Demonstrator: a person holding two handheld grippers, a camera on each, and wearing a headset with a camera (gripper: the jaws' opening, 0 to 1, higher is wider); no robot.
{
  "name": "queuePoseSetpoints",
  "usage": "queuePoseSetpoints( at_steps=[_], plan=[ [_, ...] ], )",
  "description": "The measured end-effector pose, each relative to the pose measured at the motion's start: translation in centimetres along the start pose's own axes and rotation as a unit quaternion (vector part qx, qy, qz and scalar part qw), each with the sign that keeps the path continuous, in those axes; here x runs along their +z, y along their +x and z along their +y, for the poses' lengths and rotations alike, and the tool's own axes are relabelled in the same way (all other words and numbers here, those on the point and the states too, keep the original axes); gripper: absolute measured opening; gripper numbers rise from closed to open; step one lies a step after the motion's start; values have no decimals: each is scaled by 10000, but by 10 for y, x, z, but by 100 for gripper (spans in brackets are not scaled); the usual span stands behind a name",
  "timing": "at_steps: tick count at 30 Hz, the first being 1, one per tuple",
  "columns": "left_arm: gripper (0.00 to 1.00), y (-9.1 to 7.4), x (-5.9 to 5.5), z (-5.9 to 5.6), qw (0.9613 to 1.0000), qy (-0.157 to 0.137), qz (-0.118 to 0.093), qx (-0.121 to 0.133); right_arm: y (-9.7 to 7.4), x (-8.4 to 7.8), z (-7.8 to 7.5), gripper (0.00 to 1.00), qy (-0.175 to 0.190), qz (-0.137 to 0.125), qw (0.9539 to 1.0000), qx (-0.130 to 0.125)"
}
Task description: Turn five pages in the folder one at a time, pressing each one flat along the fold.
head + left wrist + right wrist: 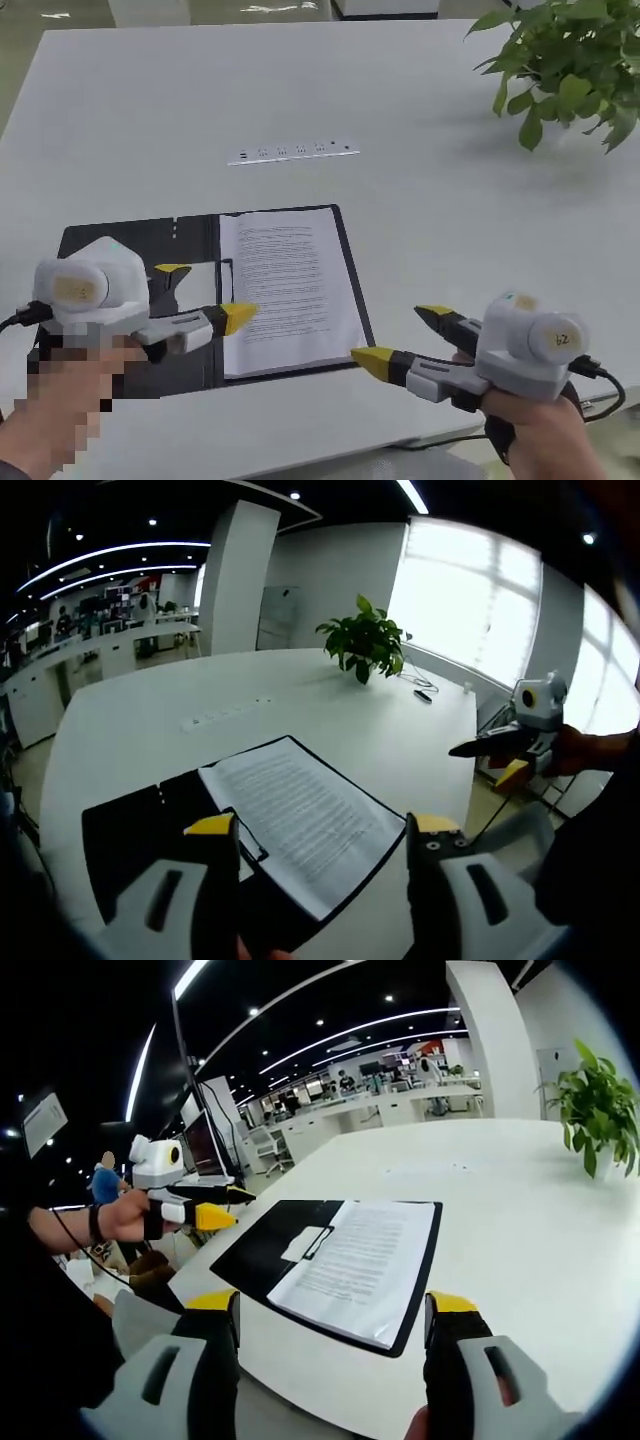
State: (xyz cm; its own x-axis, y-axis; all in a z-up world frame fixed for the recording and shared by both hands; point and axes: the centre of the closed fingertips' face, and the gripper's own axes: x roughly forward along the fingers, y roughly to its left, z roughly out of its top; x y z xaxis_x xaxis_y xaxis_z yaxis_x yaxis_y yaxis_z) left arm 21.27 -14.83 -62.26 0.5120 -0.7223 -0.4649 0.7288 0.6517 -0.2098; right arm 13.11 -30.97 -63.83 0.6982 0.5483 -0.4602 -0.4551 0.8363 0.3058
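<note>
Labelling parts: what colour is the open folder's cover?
Black folder cover, clearest in the head view.

"62" on the right gripper point(398, 335) sticker point(559, 340), page point(290, 290) print unreadable

The left claw point(205, 292) is at the near left, gripped in the left hand point(70, 385), with its yellow-tipped jaws spread wide and pointing right. The right claw point(403, 336), held in the right hand point(530, 425) at the near right, points left toward it, jaws likewise wide apart. The two claws are well apart.
</note>
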Motion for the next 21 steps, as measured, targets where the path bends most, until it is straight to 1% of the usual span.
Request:
queuePoseSetpoints(
  at_steps=[2, 7, 11, 14, 21],
  plan=[
    [67, 5, 1, -2, 10000, 82, 39, -38, 0, -1, -1, 75, 10, 5, 10000, 2],
    [67, 16, 2, -6, 9998, 133, 91, -133, 0, -2, -1, 75, 17, 49, 10000, 6],
    [69, 28, -1, -10, 9995, 189, 184, -165, 2, -2, 2, 75, 17, 60, 10000, 40],
    [70, 37, -2, -14, 9992, 248, 242, -209, 3, -2, 2, 75, -4, 84, 9999, 69],
    [69, 56, -4, -24, 9987, 258, 297, -311, 4, -5, 4, 75, -38, 169, 9998, 136]
  ],
)
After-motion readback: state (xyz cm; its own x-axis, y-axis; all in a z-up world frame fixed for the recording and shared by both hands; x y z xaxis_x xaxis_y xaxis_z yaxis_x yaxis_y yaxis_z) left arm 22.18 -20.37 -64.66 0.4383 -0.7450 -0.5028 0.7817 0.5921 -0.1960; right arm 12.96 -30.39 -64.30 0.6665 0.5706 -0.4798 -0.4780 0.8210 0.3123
